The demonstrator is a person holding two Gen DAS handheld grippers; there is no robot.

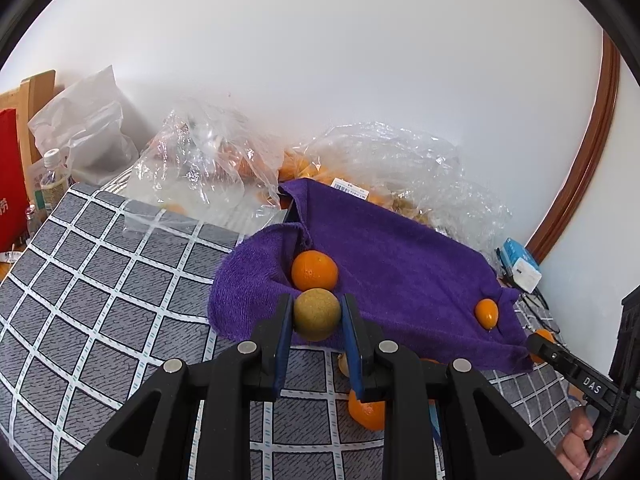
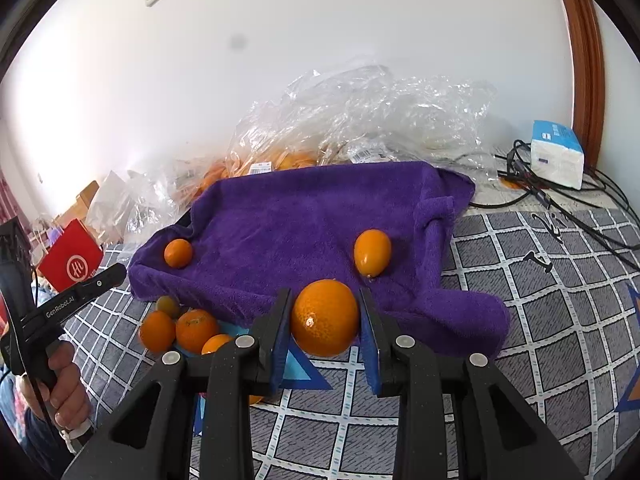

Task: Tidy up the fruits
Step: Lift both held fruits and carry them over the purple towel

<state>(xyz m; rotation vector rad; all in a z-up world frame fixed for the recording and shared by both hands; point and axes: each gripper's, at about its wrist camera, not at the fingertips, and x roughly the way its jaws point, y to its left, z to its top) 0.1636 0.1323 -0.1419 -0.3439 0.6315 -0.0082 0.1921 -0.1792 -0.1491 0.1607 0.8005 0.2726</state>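
A: Purple towel (image 1: 400, 256) fills centre frame in the left wrist view, draped over a tray-like form on the grey checked cloth (image 1: 100, 280). Left gripper (image 1: 317, 314) is clamped on a dull green-brown round fruit (image 1: 317, 314); both blue pads press its sides, low centre of frame.

B: And what lies past it?

A: Just above the held fruit, touching or nearly so, an orange (image 1: 314, 271) sits on the towel's left end. A small oval kumquat (image 1: 487, 313) rests at the towel's right end, well apart.

B: Right wrist view?

A: Right gripper (image 2: 325, 323) is closed on a large orange (image 2: 325, 323), pads against both its sides, lower centre, in front of the towel's near edge. The kumquat shows just above and right of it; the other orange sits at the towel's far left.

B: Loose fruit?

A: A cluster of oranges (image 2: 180, 330) on the checked cloth at lower left, beside the towel's near edge, with one small greenish fruit (image 2: 168, 306) among them. Clear plastic bags (image 2: 360, 112) of fruit lie behind the towel.
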